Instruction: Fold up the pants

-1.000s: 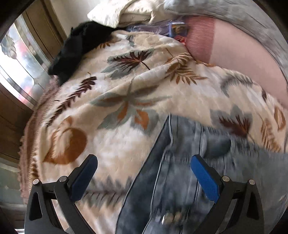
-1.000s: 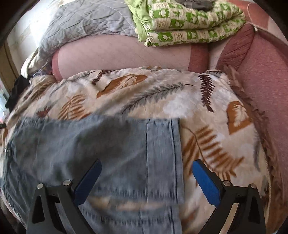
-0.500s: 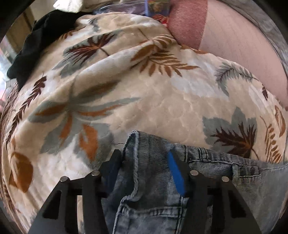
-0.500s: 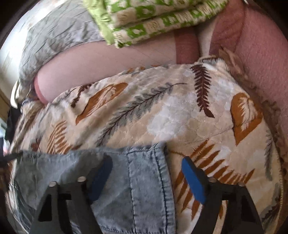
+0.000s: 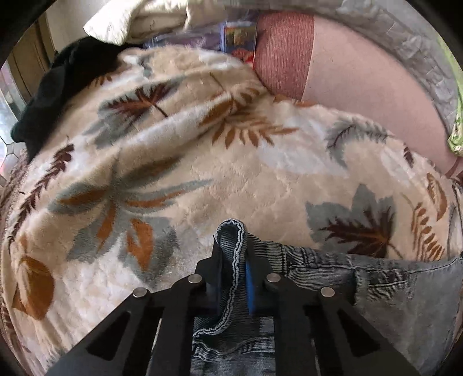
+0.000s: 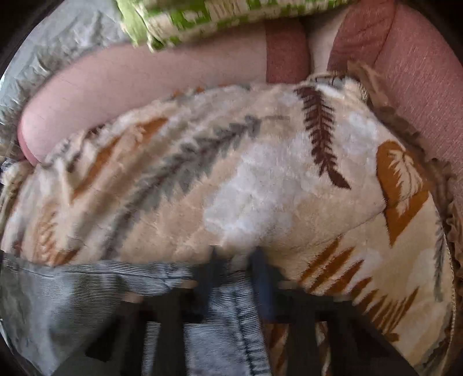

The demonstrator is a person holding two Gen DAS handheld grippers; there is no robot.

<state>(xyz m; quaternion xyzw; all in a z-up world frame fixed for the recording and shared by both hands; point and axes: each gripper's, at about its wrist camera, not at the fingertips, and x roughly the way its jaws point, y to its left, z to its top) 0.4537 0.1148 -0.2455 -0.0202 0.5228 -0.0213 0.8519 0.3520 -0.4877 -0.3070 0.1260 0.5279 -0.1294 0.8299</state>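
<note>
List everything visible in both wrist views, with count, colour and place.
jeans: one, faded blue, on the blanket, near edge, pinched at two spots
blanket: one, cream with leaf print, covering the sofa seat
sofa: one, pink and dusty red, behind and beside the blanket
black garment: one, far left
grey quilt: one, on the sofa back
green patterned cloth: one, folded, on the sofa back
left gripper: black, blue pad, shut on jeans edge
right gripper: blurred, jaws just been closing on jeans edge
</note>
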